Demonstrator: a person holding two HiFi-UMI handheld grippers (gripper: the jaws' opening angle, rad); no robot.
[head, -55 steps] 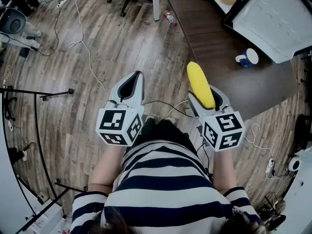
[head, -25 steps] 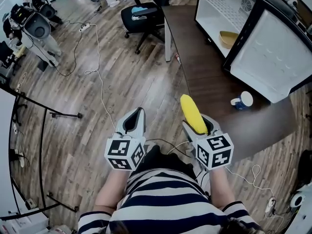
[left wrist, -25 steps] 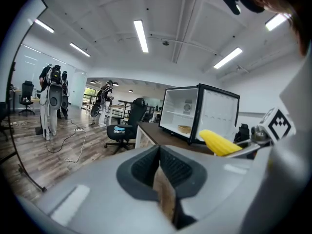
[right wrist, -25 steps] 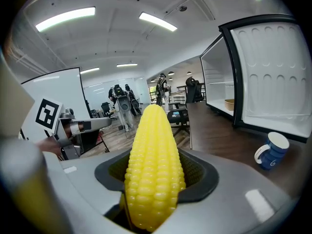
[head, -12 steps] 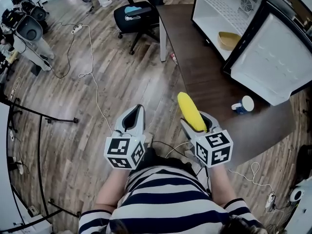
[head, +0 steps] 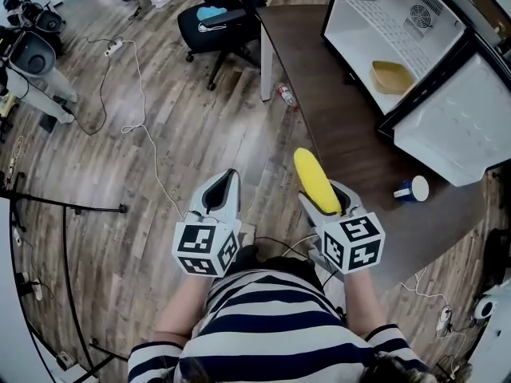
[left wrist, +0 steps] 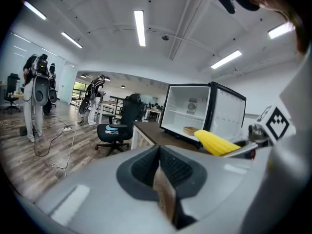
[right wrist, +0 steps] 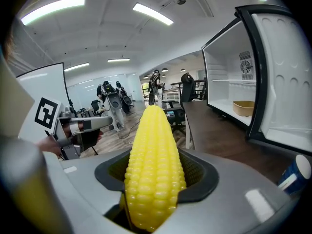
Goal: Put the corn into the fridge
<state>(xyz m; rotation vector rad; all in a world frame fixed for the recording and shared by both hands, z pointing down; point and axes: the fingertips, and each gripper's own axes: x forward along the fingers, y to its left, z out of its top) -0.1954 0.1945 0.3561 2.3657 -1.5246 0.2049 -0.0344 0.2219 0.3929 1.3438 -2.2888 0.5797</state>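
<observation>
Now the fridge (head: 375, 22) shows much more fully than two seconds ago. Then only its door (head: 455, 126) and a corner were in the head view; now its white inside lies open at the upper right. It stands on the dark counter (head: 335, 102), well ahead of the claws. I judge that the person has turned to face it, so the carry is under way and the placing is not yet begun. The right claw (head: 326, 198) stays clenched on the lower end of the corn (right wrist: 153, 165), whose tip points toward the fridge. The left claw (left wrist: 160, 169) is clenched on nothing, beside it. A blue mug (head: 413, 190) stands on the counter by the door, and a tan bowl (head: 393, 76) sits inside the fridge, with bare space beside it.
</observation>
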